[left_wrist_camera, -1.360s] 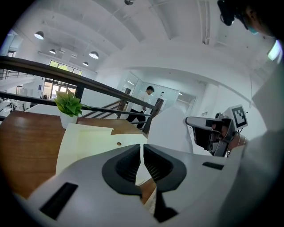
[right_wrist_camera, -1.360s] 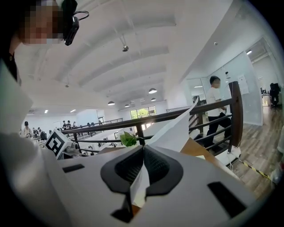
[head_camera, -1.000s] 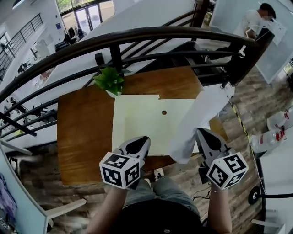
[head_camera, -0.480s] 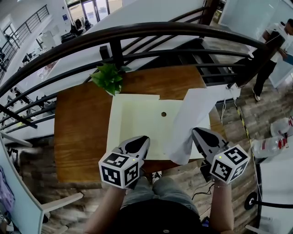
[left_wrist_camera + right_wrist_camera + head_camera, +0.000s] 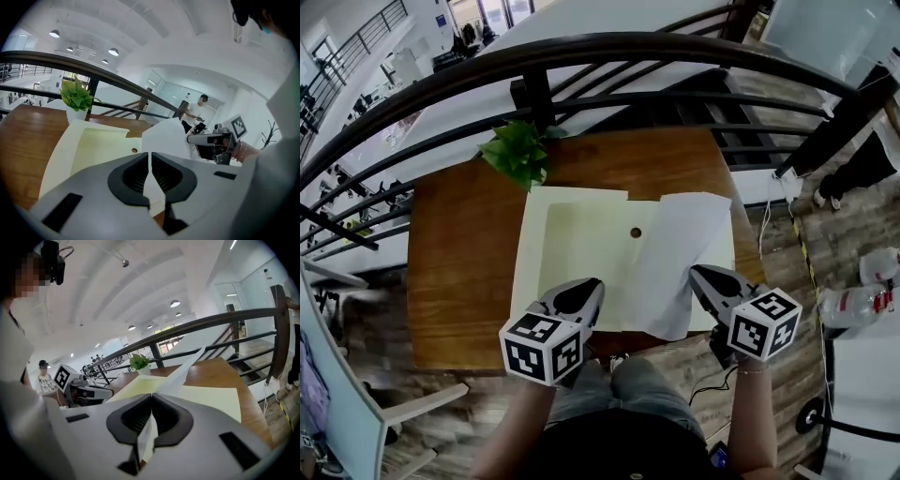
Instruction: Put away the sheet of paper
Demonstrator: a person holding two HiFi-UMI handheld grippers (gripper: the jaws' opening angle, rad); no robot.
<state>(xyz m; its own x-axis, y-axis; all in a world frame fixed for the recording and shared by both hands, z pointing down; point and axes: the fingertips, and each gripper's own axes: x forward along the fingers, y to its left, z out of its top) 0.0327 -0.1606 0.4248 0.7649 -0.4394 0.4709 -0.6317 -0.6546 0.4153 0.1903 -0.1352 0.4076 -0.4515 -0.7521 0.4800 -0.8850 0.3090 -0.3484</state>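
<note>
On the right claw (image 5: 701, 275) sits a marker cube (image 5: 764, 325).

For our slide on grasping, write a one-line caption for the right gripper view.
Right gripper pinches a white paper sheet above a cream folder on a wooden table.

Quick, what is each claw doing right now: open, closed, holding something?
Left gripper: fingers closed together, apparently holding nothing.
Right gripper: fingers closed on the thin white sheet of paper.
</note>
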